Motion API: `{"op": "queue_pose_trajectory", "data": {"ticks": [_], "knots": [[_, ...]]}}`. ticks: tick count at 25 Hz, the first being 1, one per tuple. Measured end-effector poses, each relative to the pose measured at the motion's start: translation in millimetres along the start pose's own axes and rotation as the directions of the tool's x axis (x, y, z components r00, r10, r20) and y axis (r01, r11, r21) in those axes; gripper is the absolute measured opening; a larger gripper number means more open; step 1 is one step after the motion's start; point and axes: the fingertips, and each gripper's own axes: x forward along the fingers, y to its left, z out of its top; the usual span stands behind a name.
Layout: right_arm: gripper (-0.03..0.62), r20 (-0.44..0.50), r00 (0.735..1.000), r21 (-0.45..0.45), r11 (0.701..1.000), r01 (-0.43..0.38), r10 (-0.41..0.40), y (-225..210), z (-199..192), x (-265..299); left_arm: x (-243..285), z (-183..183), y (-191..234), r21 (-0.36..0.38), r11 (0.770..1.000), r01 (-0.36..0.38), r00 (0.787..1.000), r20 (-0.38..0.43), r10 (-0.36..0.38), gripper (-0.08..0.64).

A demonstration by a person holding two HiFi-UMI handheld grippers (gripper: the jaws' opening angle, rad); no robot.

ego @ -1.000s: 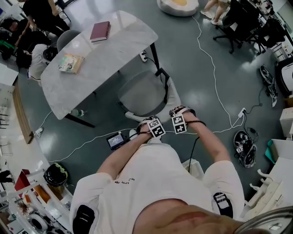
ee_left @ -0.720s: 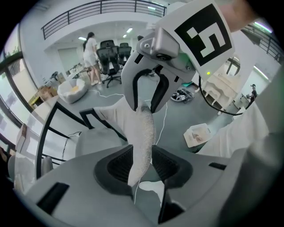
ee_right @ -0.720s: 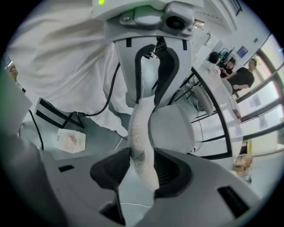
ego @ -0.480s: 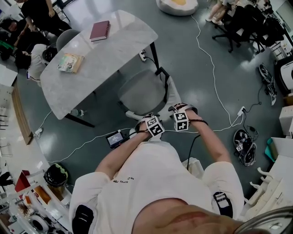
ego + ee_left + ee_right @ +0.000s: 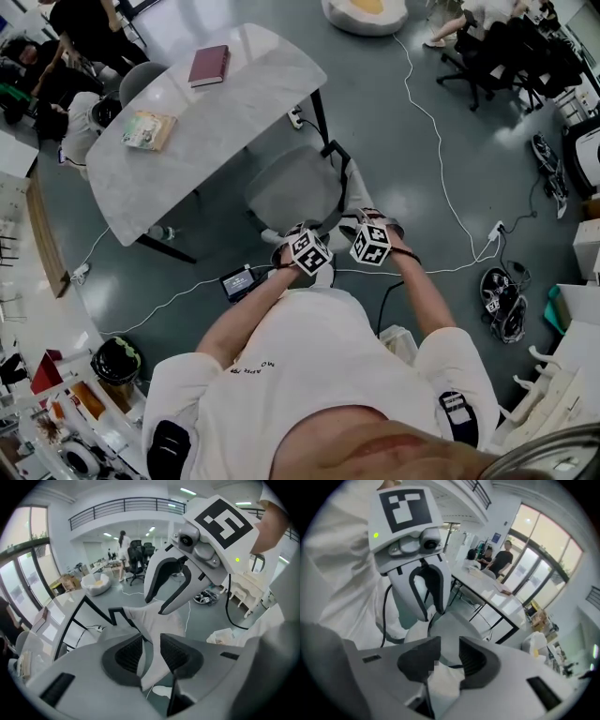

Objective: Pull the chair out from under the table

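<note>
The chair stands by the marble-topped table [image 5: 216,112], its grey seat [image 5: 292,190] out from under the top and its white backrest [image 5: 354,195] toward me. Both grippers sit side by side at the top of that backrest. In the left gripper view the left gripper [image 5: 151,651] is shut on the white backrest [image 5: 157,618], which runs between its ribbed pads. The right gripper [image 5: 449,657] has just been closing its jaws. The white backrest [image 5: 443,686] fills the lower part of the gap, and both pads touch it. In the head view the marker cubes hide the fingertips of the left [image 5: 305,246] and right [image 5: 366,234] grippers.
A red book [image 5: 207,65] and a pale book [image 5: 146,129] lie on the table. Another grey chair [image 5: 136,80] is at its far side. A white cable [image 5: 441,141] and a small screen device [image 5: 236,283] are on the floor. Office chairs [image 5: 487,47] stand at the top right.
Both grippers have shifted slightly up the picture toward the seat, and their marker cubes have rolled. The chair has barely moved.
</note>
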Motion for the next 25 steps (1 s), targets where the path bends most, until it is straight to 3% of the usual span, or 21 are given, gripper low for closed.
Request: {"op": "queue_pose_trajectory", "data": {"ticks": [5,9,13,16,18,20,25], "knots": [[0.126,0.108,0.984,0.243,0.964,0.109,-0.139,-33,29,-17,-26,24,30,-0.103,0.994,-0.047,0.994,0.094,0.056,0.117],[0.126,0.163,0.95,0.415,0.892,0.179,-0.266,-53,48,-36,-49,35,51,-0.182,0.981,-0.069,0.982,0.161,0.099,0.117],[0.124,0.212,0.908,0.546,0.815,0.196,-0.36,-67,67,-54,-76,53,71,-0.277,0.957,-0.09,0.954,0.253,0.163,0.117],[0.122,0.241,0.859,0.665,0.722,0.192,-0.451,-81,82,-74,-100,71,82,-0.361,0.929,-0.079,0.911,0.352,0.214,0.11],[0.115,0.246,0.818,0.748,0.639,0.181,-0.52,-91,90,-89,-117,85,86,-0.407,0.912,-0.057,0.876,0.418,0.242,0.11],[0.114,0.249,0.78,0.795,0.581,0.174,-0.574,-99,97,-104,-135,97,92,-0.435,0.899,-0.044,0.833,0.481,0.274,0.11],[0.093,0.283,0.707,0.82,0.546,0.173,-0.649,-111,124,-133,-184,119,107,-0.462,0.885,-0.057,0.722,0.593,0.355,0.103]]}}
